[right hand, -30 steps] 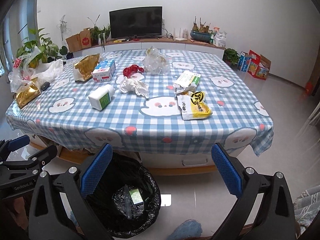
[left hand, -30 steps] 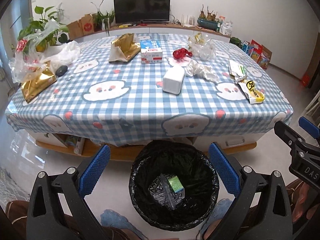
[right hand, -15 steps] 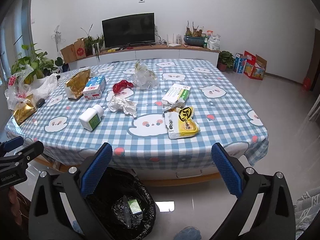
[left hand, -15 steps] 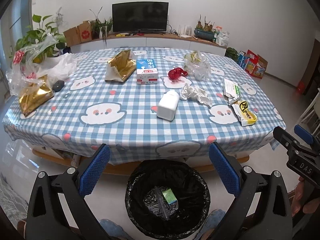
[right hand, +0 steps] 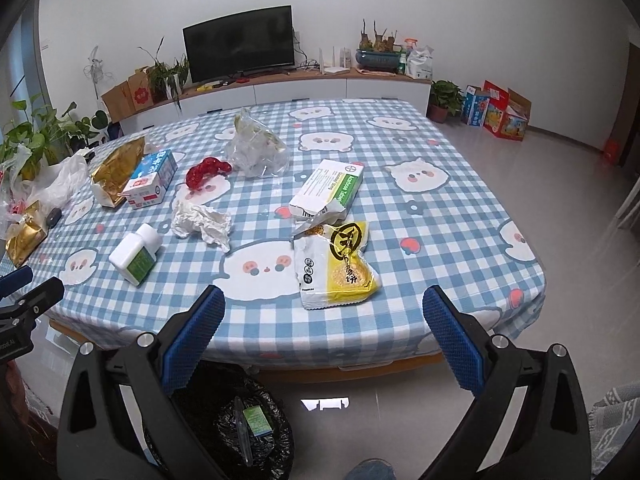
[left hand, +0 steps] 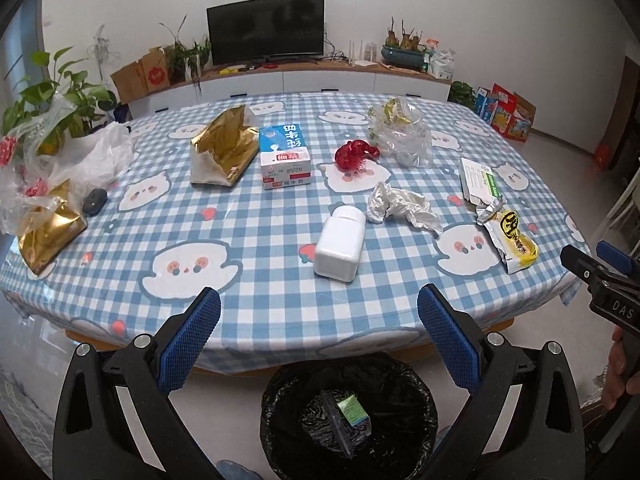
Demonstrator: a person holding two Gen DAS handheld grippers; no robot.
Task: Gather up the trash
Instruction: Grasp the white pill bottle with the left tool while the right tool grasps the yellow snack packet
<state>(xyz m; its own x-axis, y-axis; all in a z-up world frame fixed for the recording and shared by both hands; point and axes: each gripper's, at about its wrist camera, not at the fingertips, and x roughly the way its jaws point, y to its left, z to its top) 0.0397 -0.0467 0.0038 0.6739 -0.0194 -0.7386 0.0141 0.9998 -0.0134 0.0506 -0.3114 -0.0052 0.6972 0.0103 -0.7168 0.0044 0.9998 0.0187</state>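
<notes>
Yellow snack wrapper [right hand: 336,266] lies flat near the table's [right hand: 460,216] front edge, ahead of the right gripper [right hand: 323,334]; its jaws, like the left gripper's [left hand: 318,338], stand wide apart and empty. Thin foil could slip from the pads or miss the black-lined bin [left hand: 348,412] below. Checked cloth covers the table; beyond stands a television [right hand: 238,42].

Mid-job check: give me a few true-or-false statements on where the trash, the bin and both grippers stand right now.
1. Both the left hand-held gripper and the right hand-held gripper are open and empty. True.
2. The white bottle stands upright. False: it lies on its side.
3. The trash bin already holds something. True.
4. The yellow snack wrapper is in the bin. False: it lies on the table.
</notes>
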